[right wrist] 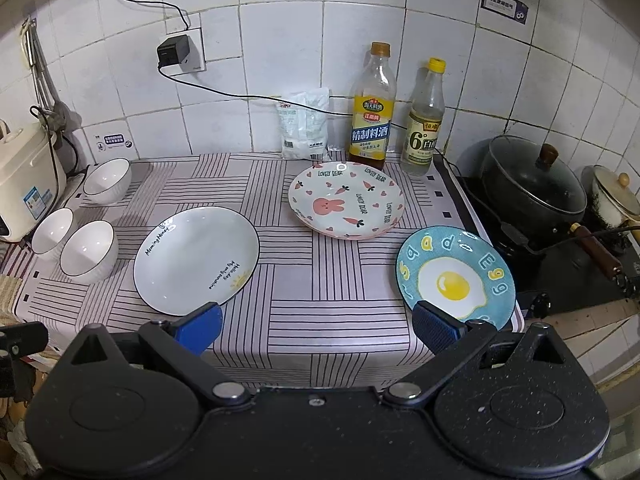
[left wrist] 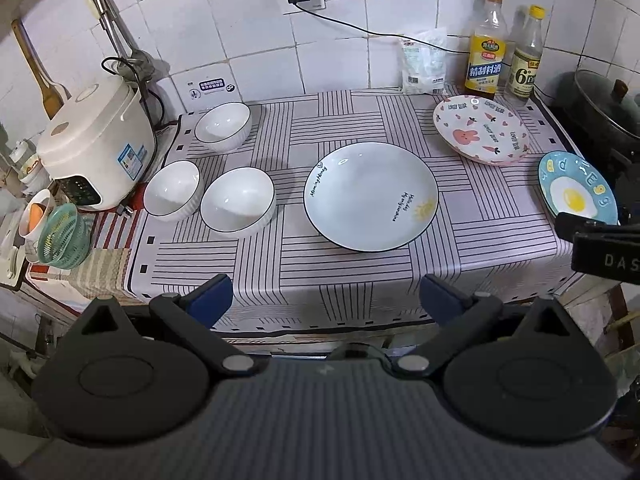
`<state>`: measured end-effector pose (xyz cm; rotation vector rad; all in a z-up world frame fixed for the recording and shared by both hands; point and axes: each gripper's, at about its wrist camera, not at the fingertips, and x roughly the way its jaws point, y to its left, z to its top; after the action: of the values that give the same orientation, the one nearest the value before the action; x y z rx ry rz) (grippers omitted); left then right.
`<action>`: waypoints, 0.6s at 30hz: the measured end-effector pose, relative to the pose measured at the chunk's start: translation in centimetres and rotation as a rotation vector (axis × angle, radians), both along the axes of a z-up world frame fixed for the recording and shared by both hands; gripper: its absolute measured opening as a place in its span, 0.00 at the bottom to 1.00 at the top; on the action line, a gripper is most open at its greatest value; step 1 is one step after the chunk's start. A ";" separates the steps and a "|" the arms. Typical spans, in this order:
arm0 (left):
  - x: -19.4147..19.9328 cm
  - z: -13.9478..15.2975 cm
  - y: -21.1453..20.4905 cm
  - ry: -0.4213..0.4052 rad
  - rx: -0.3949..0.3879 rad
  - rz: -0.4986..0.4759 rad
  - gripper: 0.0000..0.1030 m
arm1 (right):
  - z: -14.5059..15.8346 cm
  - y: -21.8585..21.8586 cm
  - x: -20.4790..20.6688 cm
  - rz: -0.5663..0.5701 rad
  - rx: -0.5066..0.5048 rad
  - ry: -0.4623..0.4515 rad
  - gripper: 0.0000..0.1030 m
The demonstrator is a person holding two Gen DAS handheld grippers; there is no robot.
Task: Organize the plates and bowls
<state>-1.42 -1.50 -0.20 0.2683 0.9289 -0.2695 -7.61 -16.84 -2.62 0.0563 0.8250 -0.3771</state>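
Hovering just off the near edge of the table [right wrist: 328, 320], both grippers hang with jaws spread wide and nothing between them. Take the big white plate [left wrist: 371, 196] as the marker: three white bowls sit to its left, two close together — the nearest bowl [left wrist: 238, 202] almost beside it, another bowl [left wrist: 172, 188] touching or nearly touching that one — and the third bowl [left wrist: 223, 125] further back toward the wall. Behind and right of the white plate lies the pink bunny plate [right wrist: 346, 199], and at the table's right corner the blue egg plate [right wrist: 455, 276].

That egg plate looks like the likeliest first pick, to my eye. It lies straight ahead of the right gripper [right wrist: 320, 328], its near rim just past that gripper's right finger, while the left gripper [left wrist: 326, 300] faces the white plate and stands nearer the bowls. Being round, these offer no long axis; the rim is the only hold.

Only the right wrist view shows the egg plate whole, plus the black pot [right wrist: 532, 188] beyond it; the left wrist view alone shows the rice cooker [left wrist: 96, 148] entire.
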 end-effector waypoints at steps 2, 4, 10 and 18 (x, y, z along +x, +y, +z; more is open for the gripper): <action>0.0 0.0 0.0 0.000 -0.001 -0.001 0.98 | 0.0 0.0 -0.1 0.000 -0.006 0.000 1.00; 0.0 0.0 -0.1 0.001 -0.001 -0.002 0.98 | 0.0 0.0 -0.2 -0.001 -0.006 -0.001 1.00; 0.4 0.0 -0.5 0.003 -0.001 -0.007 0.98 | 0.1 0.2 -0.4 0.028 0.002 -0.030 1.00; 2.2 -0.2 -0.8 0.000 0.006 -0.003 0.98 | 1.3 0.3 -0.2 0.124 -0.036 -0.145 1.00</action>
<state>0.81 -2.34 -0.36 0.2754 0.9295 -0.2688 -7.77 -16.50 -1.29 -0.0010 0.6746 -0.2679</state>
